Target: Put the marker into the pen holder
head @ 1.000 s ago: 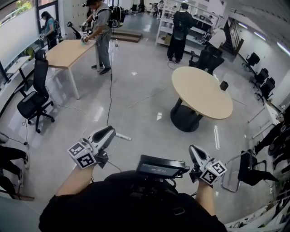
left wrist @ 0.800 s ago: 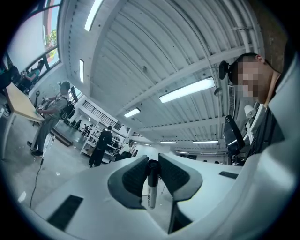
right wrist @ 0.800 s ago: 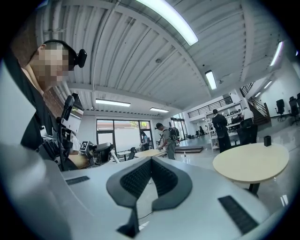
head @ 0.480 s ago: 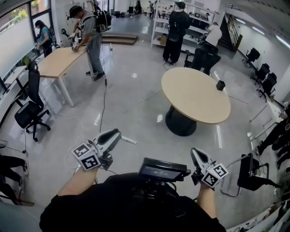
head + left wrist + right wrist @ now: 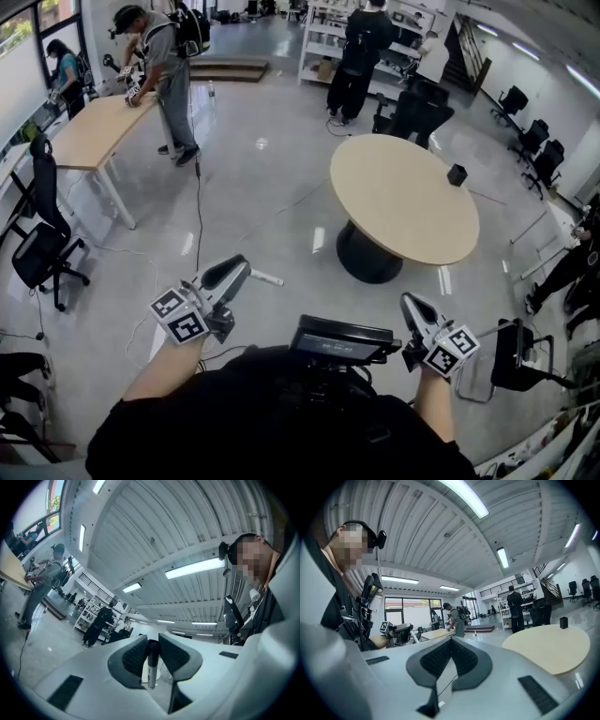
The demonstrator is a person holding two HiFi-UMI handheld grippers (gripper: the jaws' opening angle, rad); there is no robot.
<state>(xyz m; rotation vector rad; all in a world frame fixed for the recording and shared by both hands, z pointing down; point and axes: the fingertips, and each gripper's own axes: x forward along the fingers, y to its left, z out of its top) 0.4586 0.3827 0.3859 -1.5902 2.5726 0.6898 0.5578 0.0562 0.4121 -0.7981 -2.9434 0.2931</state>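
Carry step: the left tongs (image 5: 242, 266) pinch the marker (image 5: 152, 665), the right tongs (image 5: 411, 304) sit closed and empty, and next, I judge, the marker must be brought over the small dark pen holder (image 5: 457, 174) on the round bench (image 5: 403, 220).

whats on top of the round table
One small black pen holder stands near the far right edge of the round table. Its inside cannot be seen from here.
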